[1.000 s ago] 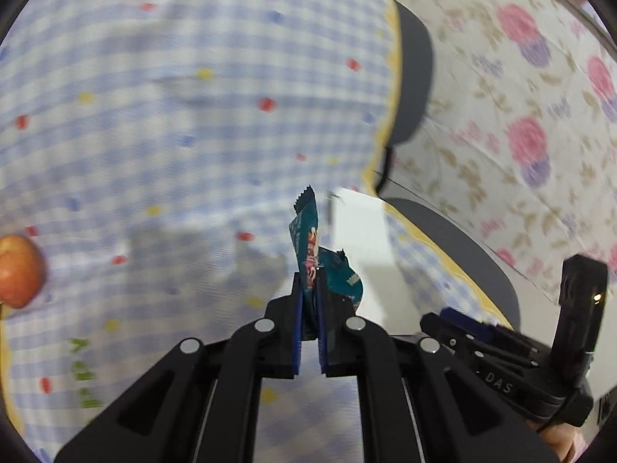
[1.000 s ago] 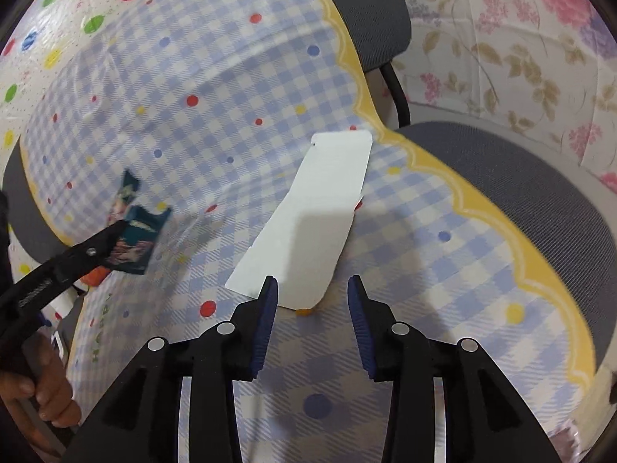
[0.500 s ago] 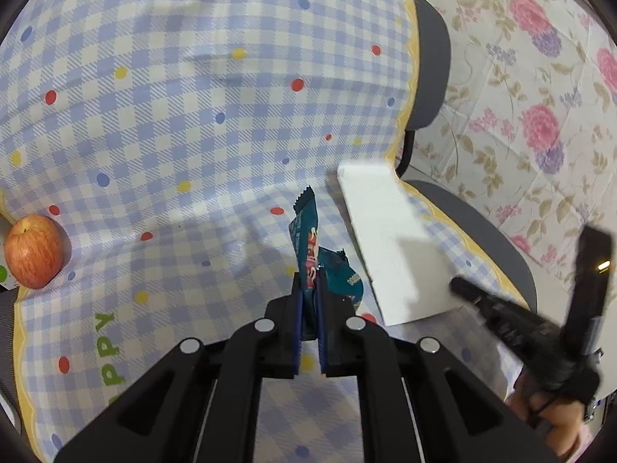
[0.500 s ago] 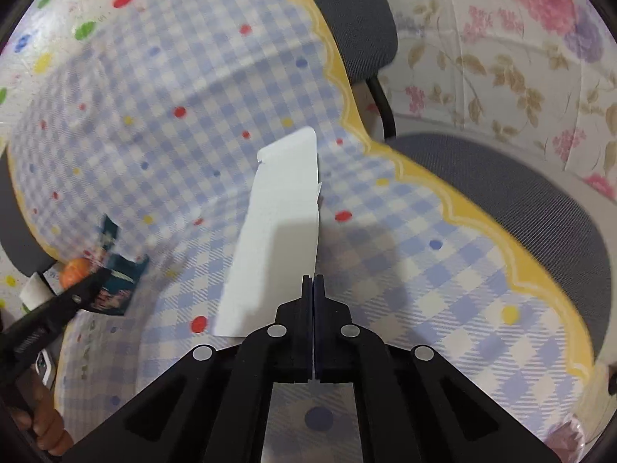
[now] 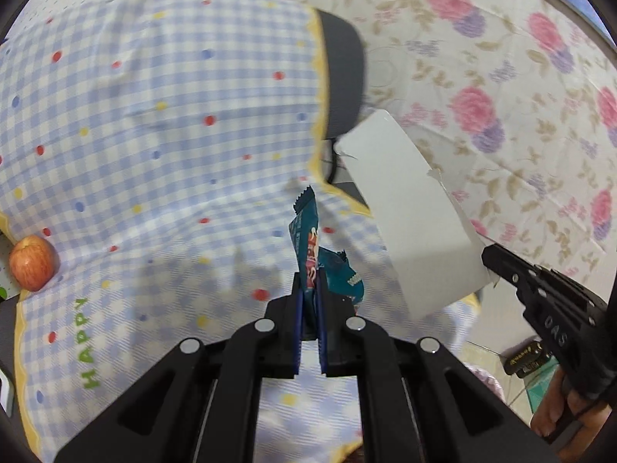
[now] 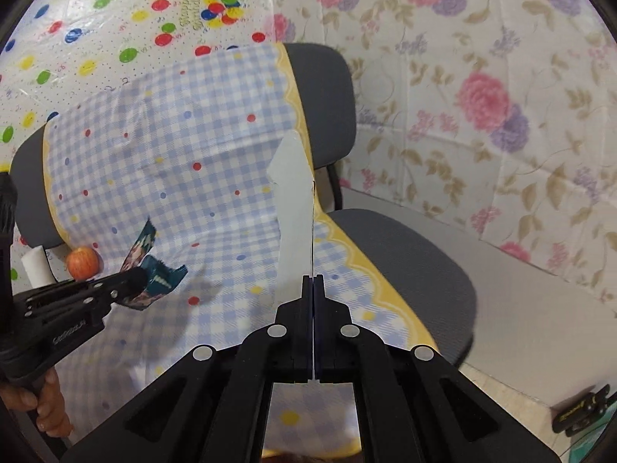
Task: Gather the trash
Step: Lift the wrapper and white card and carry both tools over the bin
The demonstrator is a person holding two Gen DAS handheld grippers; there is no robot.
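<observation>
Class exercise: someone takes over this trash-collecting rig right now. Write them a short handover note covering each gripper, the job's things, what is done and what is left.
Left gripper: shut on the teal snack wrapper.
Right gripper: shut on the white paper strip, lifted off the checked tablecloth.
Done: both pieces of trash picked up.
Left: drop both in a bin; none is in view. The apple at the cloth's edge stays untouched.

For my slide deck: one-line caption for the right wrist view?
Right gripper lifts a white paper strip off the checked tablecloth while the left gripper holds a teal wrapper.
</observation>
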